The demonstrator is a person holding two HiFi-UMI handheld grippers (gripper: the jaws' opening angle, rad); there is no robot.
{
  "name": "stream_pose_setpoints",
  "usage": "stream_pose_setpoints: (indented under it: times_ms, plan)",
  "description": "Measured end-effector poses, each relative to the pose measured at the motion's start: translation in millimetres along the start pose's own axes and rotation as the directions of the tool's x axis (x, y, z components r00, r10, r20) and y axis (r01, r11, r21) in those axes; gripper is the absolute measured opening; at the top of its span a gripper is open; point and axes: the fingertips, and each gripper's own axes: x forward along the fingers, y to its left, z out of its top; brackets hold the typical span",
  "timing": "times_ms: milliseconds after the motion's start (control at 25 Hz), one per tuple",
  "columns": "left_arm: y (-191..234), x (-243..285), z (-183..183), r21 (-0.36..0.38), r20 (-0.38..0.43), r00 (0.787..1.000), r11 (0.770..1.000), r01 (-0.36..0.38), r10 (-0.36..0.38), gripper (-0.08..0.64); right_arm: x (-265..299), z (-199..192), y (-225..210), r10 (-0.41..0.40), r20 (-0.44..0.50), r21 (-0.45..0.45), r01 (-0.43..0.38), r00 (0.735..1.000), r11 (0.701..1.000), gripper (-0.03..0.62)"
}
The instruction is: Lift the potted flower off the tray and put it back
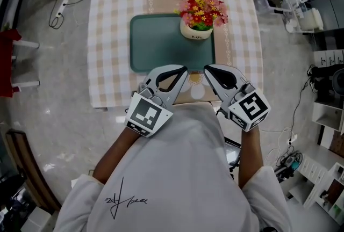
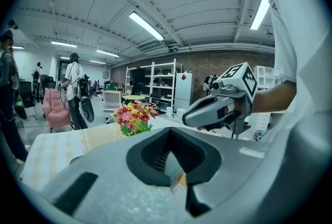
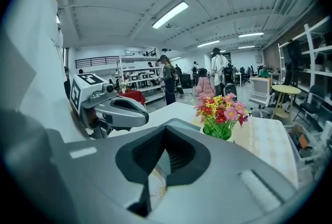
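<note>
A potted flower (image 1: 200, 20) with pink, red and yellow blooms in a white pot stands at the far right corner of a green tray (image 1: 161, 45) on the checked tablecloth. My left gripper (image 1: 183, 71) and right gripper (image 1: 207, 70) hover side by side over the table's near edge, just short of the tray, both shut and holding nothing. The flower (image 2: 132, 116) shows ahead and to the left in the left gripper view, with the right gripper (image 2: 220, 106) beside it. In the right gripper view the flower (image 3: 220, 114) is ahead and to the right.
The checked tablecloth (image 1: 107, 53) covers a small table on a shiny floor. Shelves and bins (image 1: 301, 5) stand at the right, a red stool (image 1: 8, 59) at the left. People stand (image 3: 167, 80) far off in the room.
</note>
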Motion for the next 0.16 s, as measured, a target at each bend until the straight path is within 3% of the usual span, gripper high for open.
stream_pose_setpoints:
  times_ms: [160]
  plan:
    - [-4.1,-3.0,-5.1,-0.007,-0.010,1.000,1.000,0.007,-0.007,0.000,-2.6,-4.1,1.8,-0.006,0.001,0.009,0.006,1.000,1.000,0.000]
